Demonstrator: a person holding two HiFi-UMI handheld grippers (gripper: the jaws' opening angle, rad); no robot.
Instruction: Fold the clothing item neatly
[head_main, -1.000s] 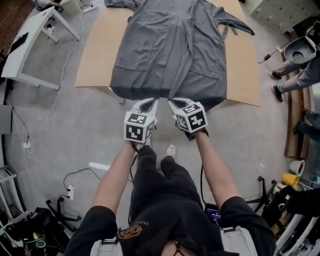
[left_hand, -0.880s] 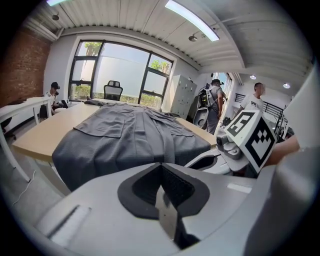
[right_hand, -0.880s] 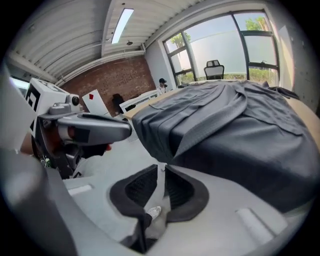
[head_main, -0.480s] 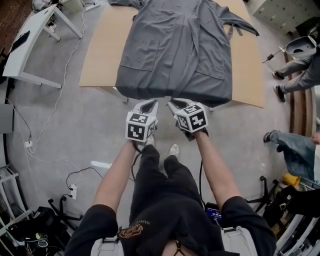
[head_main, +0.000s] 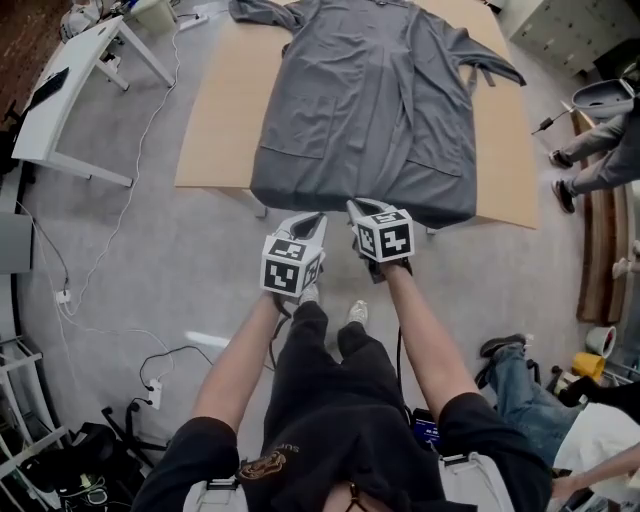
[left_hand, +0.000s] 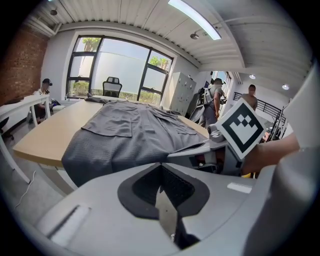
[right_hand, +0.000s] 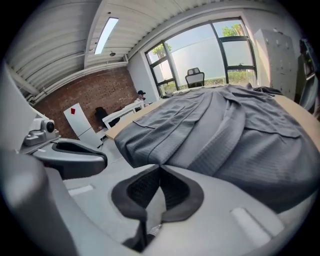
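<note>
Grey concrete floor (head_main: 150, 260) with loose white cables (head_main: 150, 120) surrounds a pale wooden table (head_main: 215, 120). A white desk (head_main: 60, 110) stands to the left. The gripper views show a brick wall (right_hand: 95, 95), large windows (left_hand: 120, 70) and a ribbed white ceiling with strip lights (left_hand: 195, 19).

The grey garment (head_main: 370, 110) lies flat and opened out on the table. Its long axis runs straight away from the person, collar at the far end. The hem (head_main: 300, 200) droops slightly over the near edge, and the sleeves spread towards the far corners. The cloth is matte with a fine woven rib. Two square patch pockets (left_hand: 107, 125) sit above the hem, and a smoother band runs down the middle.

The left gripper (head_main: 318, 217) hovers just short of the hem, jaws fully together and empty. The right gripper (head_main: 355, 206), close beside it, has just been closing. Its jaws now meet with nothing between them.
</note>
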